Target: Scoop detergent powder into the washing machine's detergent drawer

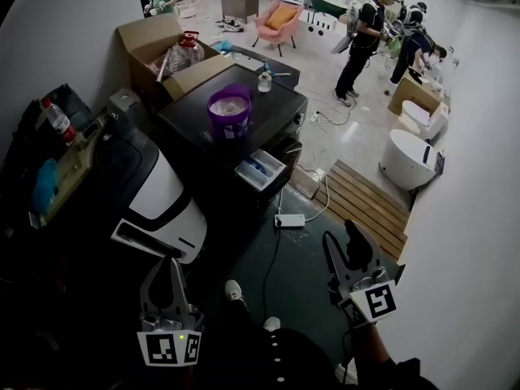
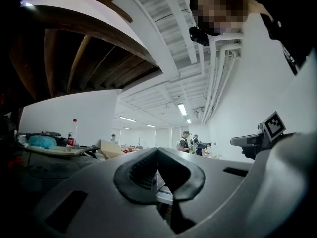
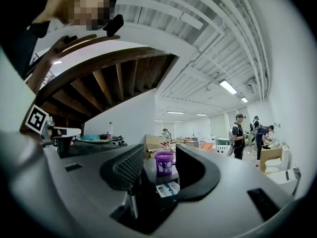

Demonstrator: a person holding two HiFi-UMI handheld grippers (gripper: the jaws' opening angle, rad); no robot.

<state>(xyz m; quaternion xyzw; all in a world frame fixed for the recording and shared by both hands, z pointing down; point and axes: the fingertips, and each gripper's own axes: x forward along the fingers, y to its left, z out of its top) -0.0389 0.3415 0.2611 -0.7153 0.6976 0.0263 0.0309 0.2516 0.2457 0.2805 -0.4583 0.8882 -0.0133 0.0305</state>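
Observation:
A black washing machine (image 1: 188, 114) stands in the middle of the head view, far ahead of both grippers. A purple detergent bucket (image 1: 230, 110) sits open on its top. Its drawer (image 1: 260, 169) is pulled out and shows white and blue compartments. My left gripper (image 1: 168, 268) hangs low at the bottom left, jaws closed together and empty (image 2: 157, 152). My right gripper (image 1: 344, 249) is at the bottom right, open and empty. Between its fingers in the right gripper view (image 3: 161, 160) I see the distant bucket (image 3: 164, 163) and drawer (image 3: 168, 187).
A white and black appliance (image 1: 158, 201) stands left of the machine. A cardboard box (image 1: 158, 51) with a water jug (image 1: 185, 51) is behind it. On the floor lie a power strip (image 1: 290, 219), cables and a wooden pallet (image 1: 366, 201). People (image 1: 361, 39) work at the back right.

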